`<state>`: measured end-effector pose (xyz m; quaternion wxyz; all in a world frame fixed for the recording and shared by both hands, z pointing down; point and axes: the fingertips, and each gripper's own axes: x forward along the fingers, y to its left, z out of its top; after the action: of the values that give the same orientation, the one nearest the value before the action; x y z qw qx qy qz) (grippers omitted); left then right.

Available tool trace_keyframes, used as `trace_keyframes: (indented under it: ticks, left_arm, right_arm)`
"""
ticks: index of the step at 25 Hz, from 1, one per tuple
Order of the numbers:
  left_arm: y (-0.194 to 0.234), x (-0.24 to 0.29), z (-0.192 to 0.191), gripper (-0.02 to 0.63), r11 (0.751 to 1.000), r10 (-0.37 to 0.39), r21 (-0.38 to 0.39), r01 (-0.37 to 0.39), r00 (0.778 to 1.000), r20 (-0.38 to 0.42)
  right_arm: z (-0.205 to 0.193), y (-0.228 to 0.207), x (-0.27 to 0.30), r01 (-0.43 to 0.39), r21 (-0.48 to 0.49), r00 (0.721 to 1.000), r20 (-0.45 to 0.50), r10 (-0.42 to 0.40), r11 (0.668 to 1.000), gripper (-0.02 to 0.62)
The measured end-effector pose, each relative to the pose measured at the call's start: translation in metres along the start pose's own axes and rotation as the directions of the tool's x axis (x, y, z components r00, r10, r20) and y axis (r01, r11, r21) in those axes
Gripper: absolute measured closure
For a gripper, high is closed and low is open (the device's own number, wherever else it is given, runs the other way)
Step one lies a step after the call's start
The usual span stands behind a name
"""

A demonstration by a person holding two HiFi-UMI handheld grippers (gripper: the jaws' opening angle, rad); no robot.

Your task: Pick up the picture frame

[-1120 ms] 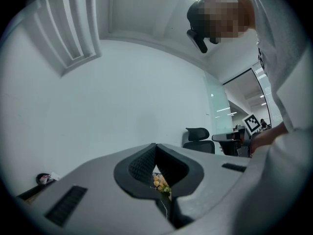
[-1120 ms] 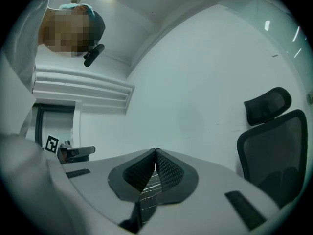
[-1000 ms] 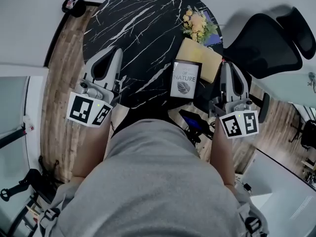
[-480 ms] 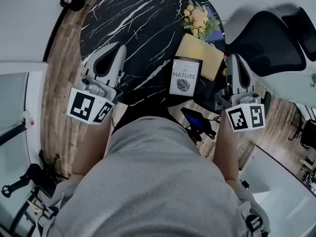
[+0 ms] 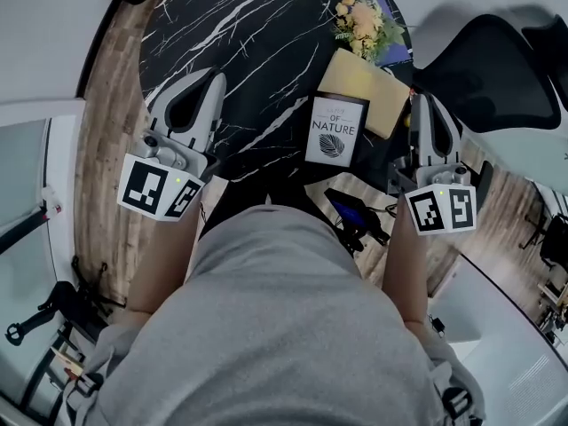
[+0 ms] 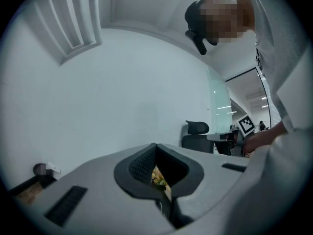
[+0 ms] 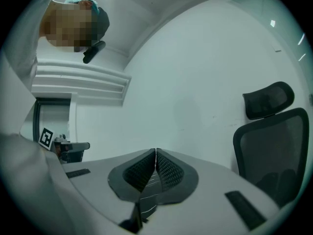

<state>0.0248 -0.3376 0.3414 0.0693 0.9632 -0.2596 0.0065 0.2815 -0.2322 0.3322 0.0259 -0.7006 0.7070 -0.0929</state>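
The picture frame (image 5: 335, 131) lies flat on the round black marble table (image 5: 257, 34), close to the edge nearest the person. Its print shows a leaf and the words "OF NATURE". It sits between the two grippers and neither one touches it. Its far right corner meets a tan pad (image 5: 373, 91); it seems to overlap the pad slightly, though the head view leaves that unclear.

Only the head view shows this layout. The left gripper (image 5: 209, 78) hangs over the table's left part, well away from the frame. The right gripper (image 5: 423, 103) is at the table's right edge, just beside the pad. A bouquet of yellow and peach flowers (image 5: 364, 20) stands beyond the pad.

The gripper views settle the grip instead. The left gripper's fingers (image 6: 139, 168) meet at the tips with nothing held, and a sliver of the flowers shows through the notch below them. The right gripper's fingers (image 7: 168, 173) are also pressed together and empty, with white-veined marble visible beneath. Each view also catches the other gripper's marker cube (image 7: 46, 137) at its edge, level with its own.

The marble is dark with white streaks. Around the table is a wood-plank floor (image 5: 106, 105), plain white walls, and a black mesh office chair (image 5: 484, 69) at the right.
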Motion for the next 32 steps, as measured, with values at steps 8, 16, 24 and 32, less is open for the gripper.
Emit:
trace_keyframes:
  ticks: [8,16,24,32]
  left_arm:
    - [-0.013,0.001,-0.032,0.6,0.999,-0.026,-0.039,0.023,0.997,-0.078]
    - [-0.029,0.006,-0.052,0.6,0.997,-0.065,-0.058,0.059,0.991,-0.115]
    - [-0.031,0.002,-0.07,0.6,0.995,-0.078,-0.073,0.068,0.985,-0.155]
    - [-0.032,0.003,-0.083,0.6,0.994,-0.089,-0.085,0.075,0.98,-0.178]
  right_arm:
    - [-0.041,-0.016,0.0,0.035,0.022,0.992,-0.118,-0.032,0.999,0.569]
    - [-0.08,-0.022,-0.008,0.025,0.076,0.981,-0.194,-0.01,0.997,0.569]
    - [-0.147,-0.029,-0.015,0.017,0.175,0.917,-0.396,0.055,0.984,0.569]
    - [-0.222,-0.033,-0.03,0.04,0.306,0.833,-0.537,0.137,0.951,0.555]
